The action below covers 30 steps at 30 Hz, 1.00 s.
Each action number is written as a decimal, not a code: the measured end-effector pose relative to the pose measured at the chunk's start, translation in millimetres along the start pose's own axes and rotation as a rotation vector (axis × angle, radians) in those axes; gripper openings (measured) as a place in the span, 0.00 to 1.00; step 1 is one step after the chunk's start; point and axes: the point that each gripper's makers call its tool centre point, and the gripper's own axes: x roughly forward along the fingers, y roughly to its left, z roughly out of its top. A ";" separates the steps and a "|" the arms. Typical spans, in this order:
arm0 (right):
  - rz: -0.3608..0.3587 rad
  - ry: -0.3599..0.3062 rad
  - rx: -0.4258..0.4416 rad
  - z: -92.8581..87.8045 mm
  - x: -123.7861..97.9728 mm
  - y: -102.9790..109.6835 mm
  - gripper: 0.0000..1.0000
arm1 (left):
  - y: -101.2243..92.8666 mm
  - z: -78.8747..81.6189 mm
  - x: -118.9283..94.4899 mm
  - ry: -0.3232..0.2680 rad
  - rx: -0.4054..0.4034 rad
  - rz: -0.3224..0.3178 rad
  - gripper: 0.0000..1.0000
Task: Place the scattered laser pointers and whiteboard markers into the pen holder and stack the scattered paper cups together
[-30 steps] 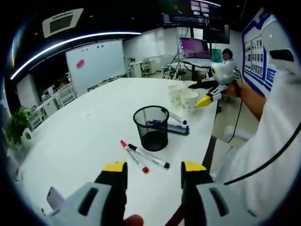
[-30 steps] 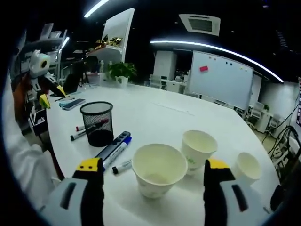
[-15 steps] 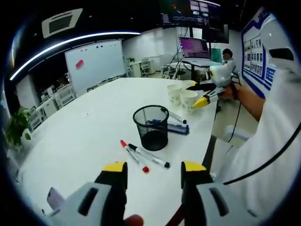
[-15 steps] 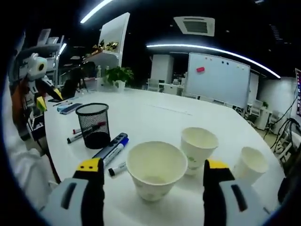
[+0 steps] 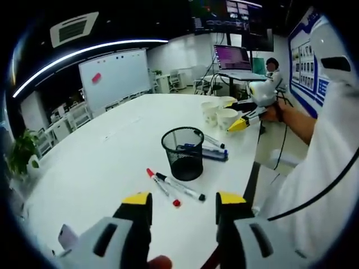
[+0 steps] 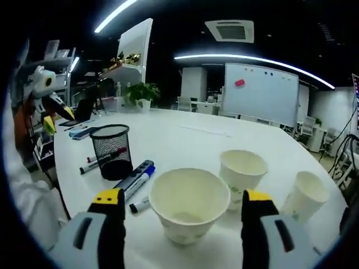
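Observation:
In the left gripper view my left gripper [image 5: 184, 203] hangs open above the table's near edge. Ahead of it lie a red marker [image 5: 161, 187] and a black marker [image 5: 179, 186], then the black mesh pen holder [image 5: 182, 153], with blue and black markers [image 5: 208, 151] behind it. Farther off stand paper cups [image 5: 225, 119], where the right gripper [image 5: 242, 116] is. In the right gripper view my right gripper [image 6: 182, 202] is open around the nearest paper cup [image 6: 189, 203], its jaws on either side and apart from it. Two more cups [image 6: 243, 176] [image 6: 303, 195] stand behind. The pen holder [image 6: 113, 151] and markers [image 6: 134, 179] lie to the left.
The white table [image 5: 101, 151] is long, with a phone [image 5: 68, 236] near its front left edge. A person's white sleeve [image 5: 325, 168] fills the right side. A whiteboard [image 6: 261, 92], chairs and a plant [image 6: 140, 89] stand in the room behind.
The right gripper has moved in closer to the nearest cup, which now looms larger between its jaws. The left gripper has barely moved.

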 end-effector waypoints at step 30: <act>0.020 -0.060 0.018 2.3 1.8 7.2 0.51 | 1.2 -4.8 -0.1 0.012 -0.004 -0.001 0.46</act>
